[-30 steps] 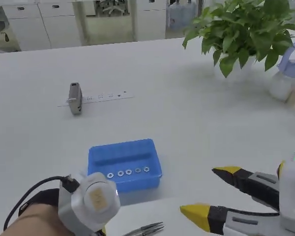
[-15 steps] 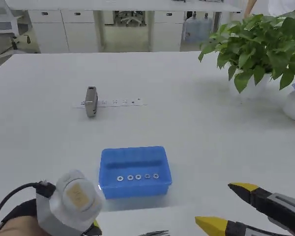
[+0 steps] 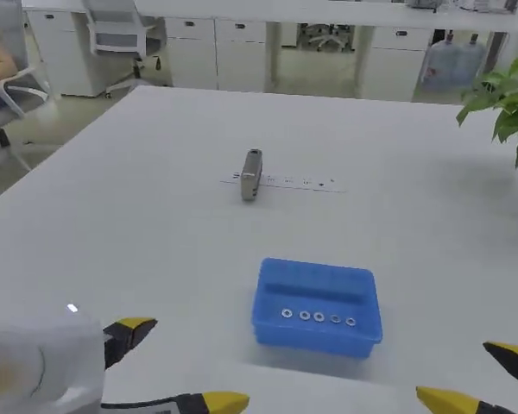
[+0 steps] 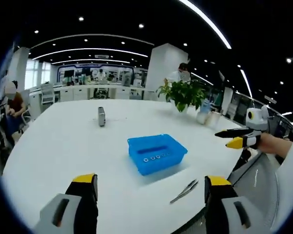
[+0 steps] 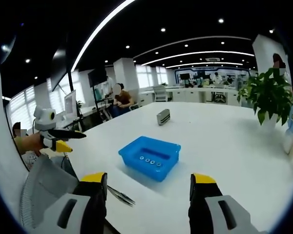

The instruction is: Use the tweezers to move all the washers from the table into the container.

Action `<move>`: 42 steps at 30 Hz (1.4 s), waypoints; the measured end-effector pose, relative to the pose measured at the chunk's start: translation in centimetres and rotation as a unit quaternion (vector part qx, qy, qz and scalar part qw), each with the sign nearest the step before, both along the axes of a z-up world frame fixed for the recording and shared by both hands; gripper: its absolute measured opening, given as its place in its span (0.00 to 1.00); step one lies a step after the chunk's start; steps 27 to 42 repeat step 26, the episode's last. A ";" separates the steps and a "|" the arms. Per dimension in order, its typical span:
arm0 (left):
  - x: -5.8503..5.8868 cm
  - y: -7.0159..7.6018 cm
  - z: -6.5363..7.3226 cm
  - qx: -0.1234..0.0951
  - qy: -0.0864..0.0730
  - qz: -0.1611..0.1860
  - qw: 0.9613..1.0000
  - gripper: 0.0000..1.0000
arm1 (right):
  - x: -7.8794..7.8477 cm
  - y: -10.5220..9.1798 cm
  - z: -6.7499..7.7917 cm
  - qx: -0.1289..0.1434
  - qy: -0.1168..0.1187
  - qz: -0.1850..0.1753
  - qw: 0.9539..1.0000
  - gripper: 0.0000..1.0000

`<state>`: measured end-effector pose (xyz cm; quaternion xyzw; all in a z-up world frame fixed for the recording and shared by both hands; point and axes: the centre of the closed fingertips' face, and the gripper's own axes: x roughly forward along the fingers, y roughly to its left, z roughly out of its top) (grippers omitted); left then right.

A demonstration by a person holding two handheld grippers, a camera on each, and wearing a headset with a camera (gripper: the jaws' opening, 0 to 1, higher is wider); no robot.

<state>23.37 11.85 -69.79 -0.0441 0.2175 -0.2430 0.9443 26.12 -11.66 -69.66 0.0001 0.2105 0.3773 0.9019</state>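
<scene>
Left hand-held gripper (image 3: pixel 177 364) and right hand-held gripper (image 3: pixel 479 377) are hanging wide open and empty, now drawn apart; a second ago the left was hovering just beside the tweezers (image 4: pixel 184 190). Those are lying free near the counter (image 3: pixel 155 224) edge. Five washers (image 3: pixel 319 316) are sitting in the blue container (image 3: pixel 315 339), so the task is looking finished. Bare counter is lying all around.

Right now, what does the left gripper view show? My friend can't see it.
A blue container holding a row of washers sits on a white table, with tweezers lying nearer the camera. The left gripper rises at the bottom with yellow-tipped jaws wide apart, and the right gripper hovers at the right.
</scene>
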 end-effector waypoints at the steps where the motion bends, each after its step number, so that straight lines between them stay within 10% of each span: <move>1: 0.1 0.1 0.6 -0.015 -0.011 0.010 1.000 0.95 | 0.0 0.1 0.0 0.000 -0.002 0.002 1.000 0.68; 10: 0.9 0.8 3.0 -0.006 -0.073 0.059 0.996 0.99 | 1.8 -1.2 1.0 -0.037 -0.061 -0.033 0.997 0.88; 16: 0.7 1.1 2.6 0.001 -0.066 0.063 0.996 0.99 | 2.7 -2.4 3.1 -0.019 -0.104 -0.066 0.992 0.99; 42: 1.2 1.2 2.7 -0.003 -0.074 0.062 0.995 0.99 | 2.2 -2.7 4.0 0.001 -0.102 -0.078 0.992 0.99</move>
